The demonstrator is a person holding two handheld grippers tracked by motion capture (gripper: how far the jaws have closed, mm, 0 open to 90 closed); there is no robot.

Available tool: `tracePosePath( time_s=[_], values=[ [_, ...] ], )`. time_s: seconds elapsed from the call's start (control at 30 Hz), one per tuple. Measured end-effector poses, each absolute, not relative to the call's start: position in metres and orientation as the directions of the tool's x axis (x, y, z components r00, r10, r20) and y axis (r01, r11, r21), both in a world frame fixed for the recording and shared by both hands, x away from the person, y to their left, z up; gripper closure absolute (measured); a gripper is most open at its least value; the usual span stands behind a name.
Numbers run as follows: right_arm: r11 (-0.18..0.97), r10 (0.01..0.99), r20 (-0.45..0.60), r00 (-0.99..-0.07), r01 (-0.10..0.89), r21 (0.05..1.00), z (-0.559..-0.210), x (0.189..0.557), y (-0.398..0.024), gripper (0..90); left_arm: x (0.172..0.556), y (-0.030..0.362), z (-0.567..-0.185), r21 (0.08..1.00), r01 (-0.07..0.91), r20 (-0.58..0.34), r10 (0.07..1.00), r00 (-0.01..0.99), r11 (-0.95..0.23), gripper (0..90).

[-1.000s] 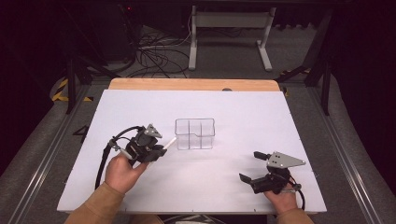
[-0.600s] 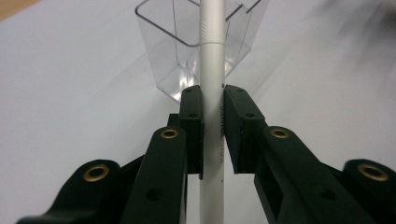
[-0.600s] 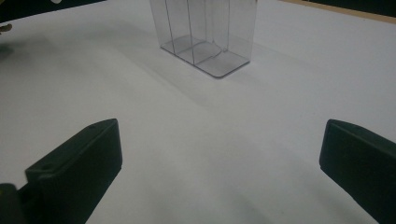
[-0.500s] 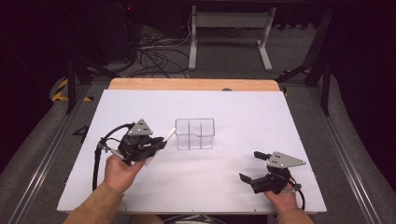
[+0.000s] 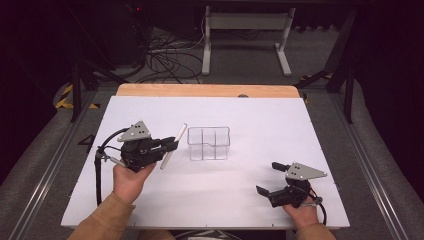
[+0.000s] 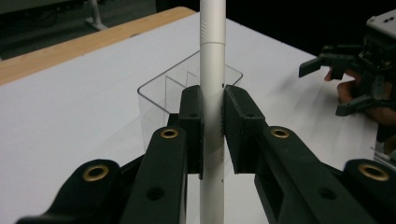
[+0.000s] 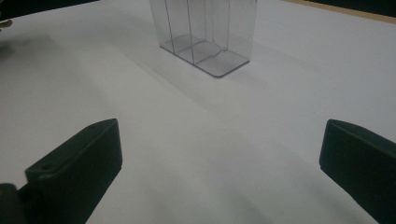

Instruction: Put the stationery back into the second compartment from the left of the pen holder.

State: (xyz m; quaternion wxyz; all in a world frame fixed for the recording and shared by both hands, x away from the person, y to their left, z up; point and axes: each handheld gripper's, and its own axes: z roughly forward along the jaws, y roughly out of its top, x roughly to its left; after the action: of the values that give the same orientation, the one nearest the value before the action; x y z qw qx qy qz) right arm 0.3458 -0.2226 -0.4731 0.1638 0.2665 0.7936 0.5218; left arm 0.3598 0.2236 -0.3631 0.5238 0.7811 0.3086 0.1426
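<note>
Room: dark around, with cables on the floor [image 5: 165, 55] and a metal stand [image 5: 245, 22] behind the bench.
Bench: white sheet [image 5: 250, 120] on top, a wooden edge [image 5: 200, 90] at the far side.
Box: clear plastic box [image 5: 208, 143] with inner walls, standing upright near the middle of the bench [image 5: 150, 210].
Pen: white pen [image 5: 173, 146], lifted above the bench, slanted in the high view, just beside the left side of the box but not touching it.
Left hand-held gripper: the left hand-held gripper [image 6: 213, 122] is clenched on the pen; both pads press on its barrel.
Right hand-held gripper: the right hand-held gripper [image 5: 269, 178] is released, jaws wide apart with nothing between them, low at the near right of the bench, well apart from the box.
</note>
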Motion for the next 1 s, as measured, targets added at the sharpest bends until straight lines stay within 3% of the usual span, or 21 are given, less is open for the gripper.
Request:
tracePosePath(
  time_s=[0.57, 1.0],
  values=[
    [0.314, 0.593, 0.019, -0.805, 0.252, 0.915, -0.473, 0.346, -0.223, 0.0, 0.374, 0.215, -0.361, 0.972, 0.18, -0.062, 0.58, 0.812, -0.149, 78.5],
    [0.317, 0.592, 0.016, -0.806, 0.251, 0.915, -0.473, 0.346, -0.222, 0.0, 0.396, 0.191, -0.359, 0.982, 0.145, -0.053, 0.564, 0.824, -0.119, 78.4]
  ],
)
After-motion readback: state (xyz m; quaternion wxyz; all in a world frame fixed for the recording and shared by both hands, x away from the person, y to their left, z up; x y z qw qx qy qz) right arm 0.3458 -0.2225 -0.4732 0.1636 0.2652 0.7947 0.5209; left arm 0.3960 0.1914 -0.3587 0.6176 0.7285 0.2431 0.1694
